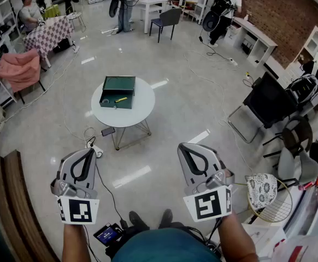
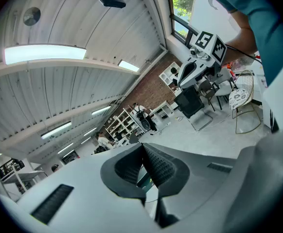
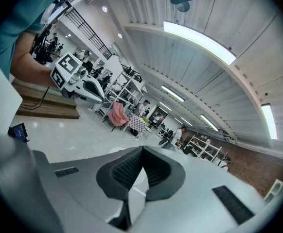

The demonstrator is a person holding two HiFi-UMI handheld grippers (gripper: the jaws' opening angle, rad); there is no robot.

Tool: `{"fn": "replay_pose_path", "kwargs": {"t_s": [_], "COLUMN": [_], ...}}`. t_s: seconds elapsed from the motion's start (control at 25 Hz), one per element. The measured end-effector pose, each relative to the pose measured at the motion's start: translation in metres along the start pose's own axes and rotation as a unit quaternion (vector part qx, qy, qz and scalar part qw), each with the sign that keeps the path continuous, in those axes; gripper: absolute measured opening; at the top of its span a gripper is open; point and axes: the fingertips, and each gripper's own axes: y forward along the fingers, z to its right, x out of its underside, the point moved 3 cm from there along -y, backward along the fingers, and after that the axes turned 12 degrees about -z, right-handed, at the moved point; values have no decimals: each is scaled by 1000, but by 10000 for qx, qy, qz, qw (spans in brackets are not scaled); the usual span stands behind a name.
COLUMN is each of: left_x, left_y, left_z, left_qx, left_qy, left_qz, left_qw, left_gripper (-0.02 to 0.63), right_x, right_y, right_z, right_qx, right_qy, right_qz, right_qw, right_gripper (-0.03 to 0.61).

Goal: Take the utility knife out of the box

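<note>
A green box with its lid raised sits on a round white table some way ahead in the head view. Inside it lies a yellow utility knife. Both grippers are held low near the person's body, far short of the table. My left gripper is shut with nothing between its pads, and its tips also meet in the left gripper view. My right gripper is likewise shut and empty, its jaws closed in the right gripper view.
A small dark item lies by the table's wire legs. Cables run across the shiny floor. A wooden bench is at the left, black chairs and a racket at the right. People stand at the room's far end.
</note>
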Motion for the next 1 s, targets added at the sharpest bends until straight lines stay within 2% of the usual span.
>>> {"fn": "replay_pose_path", "kwargs": {"t_s": [0.6, 1.0], "left_x": [37, 78], "left_y": [12, -2], "left_z": [-26, -63], "left_qx": [118, 201], "left_qy": [-96, -89], "left_qz": [75, 188], "left_qw": [9999, 9996], "left_gripper": [18, 18], "right_x": [-23, -73], "right_y": [33, 50], "right_z": [-21, -52], "right_qx": [-127, -106], "right_qy": [162, 179], "right_qz": [-57, -56], "right_qw": [9998, 9998], "right_gripper": [38, 38]}}
